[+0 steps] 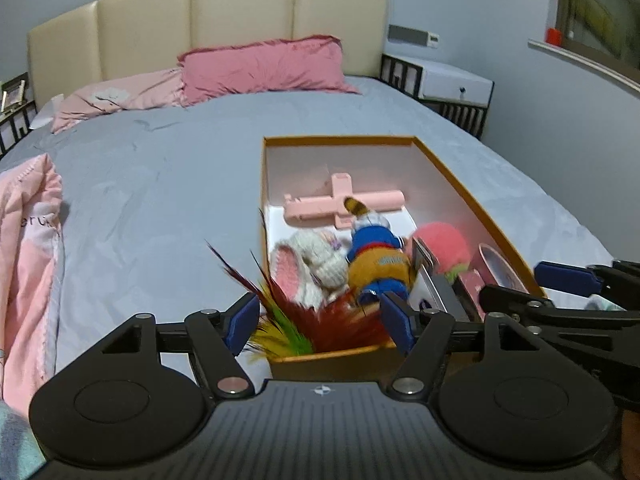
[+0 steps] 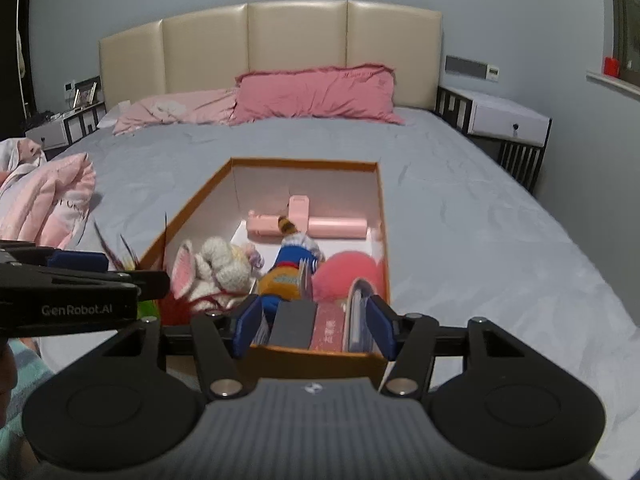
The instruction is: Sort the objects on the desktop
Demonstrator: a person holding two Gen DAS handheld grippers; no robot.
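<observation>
An orange-rimmed open box [image 1: 472, 196] [image 2: 196, 196] sits on the bed. Inside lie a pink cross-shaped gadget [image 1: 344, 202] [image 2: 308, 226], a white knitted bunny [image 1: 316, 262] [image 2: 218, 270], a blue-and-orange plush doll [image 1: 378, 264] [image 2: 286, 276], a pink plush ball [image 1: 442, 248] [image 2: 344, 272], some flat cards or books [image 2: 308, 324] and a feather toy [image 1: 304, 328]. My left gripper [image 1: 318, 326] is open, over the feathers at the box's near left corner. My right gripper [image 2: 312, 328] is open, straddling the books at the near right end.
The grey bedsheet [image 1: 168, 184] [image 2: 480, 216] spreads around the box. A pink blanket [image 1: 28, 248] [image 2: 44, 196] lies at the left. Pink pillows [image 1: 260, 68] [image 2: 316, 94] rest against the headboard. A white nightstand [image 1: 452, 80] [image 2: 508, 120] stands at the right.
</observation>
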